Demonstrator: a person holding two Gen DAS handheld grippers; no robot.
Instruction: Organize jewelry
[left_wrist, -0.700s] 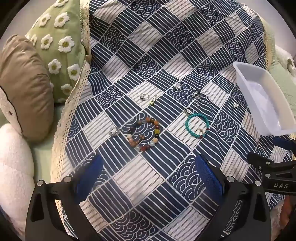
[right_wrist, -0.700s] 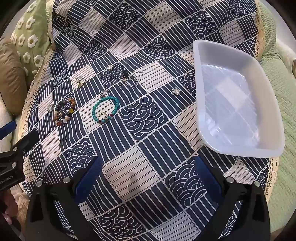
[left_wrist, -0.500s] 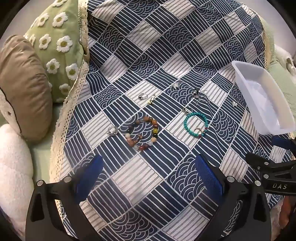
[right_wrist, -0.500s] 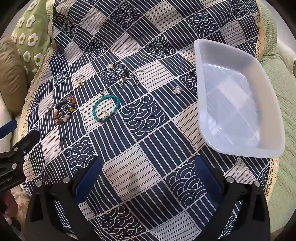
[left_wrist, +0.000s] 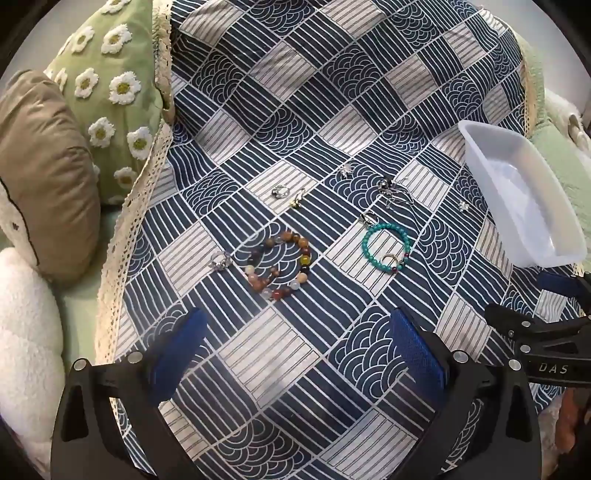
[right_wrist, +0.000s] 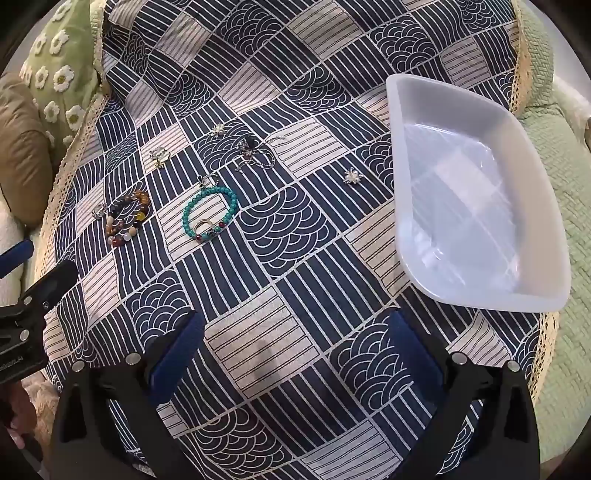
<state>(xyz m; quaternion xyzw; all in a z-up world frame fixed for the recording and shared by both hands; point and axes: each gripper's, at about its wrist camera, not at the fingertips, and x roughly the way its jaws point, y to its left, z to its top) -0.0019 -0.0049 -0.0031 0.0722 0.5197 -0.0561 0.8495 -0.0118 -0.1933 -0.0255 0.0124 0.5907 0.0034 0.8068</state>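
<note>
Jewelry lies scattered on a navy-and-cream patterned cloth (left_wrist: 280, 122). A multicoloured bead bracelet (left_wrist: 305, 260) rests just beyond my open left gripper (left_wrist: 295, 332), with a silver ring (left_wrist: 220, 260) to its left. A turquoise bead bracelet (left_wrist: 370, 234) (right_wrist: 192, 206) lies further right, a small ring inside its loop. A tangled silver chain (right_wrist: 255, 155), rings (left_wrist: 280, 191) and a small flower charm (right_wrist: 351, 176) lie beyond. The white tray (right_wrist: 413, 192) (left_wrist: 480, 155) sits at the right, nothing in it. My right gripper (right_wrist: 293, 328) hangs open over bare cloth, nothing between its fingers.
A green daisy cushion (left_wrist: 110, 85) and a tan cushion (left_wrist: 40, 166) lean at the left, a white fluffy one (left_wrist: 22, 332) below them. Green quilted fabric (right_wrist: 546, 155) borders the right. The cloth's lace edge (left_wrist: 129, 221) runs down the left.
In the left wrist view the jewelry and tray sit slightly higher and further left. In the right wrist view the scene barely shifts. Both grippers stay open.
</note>
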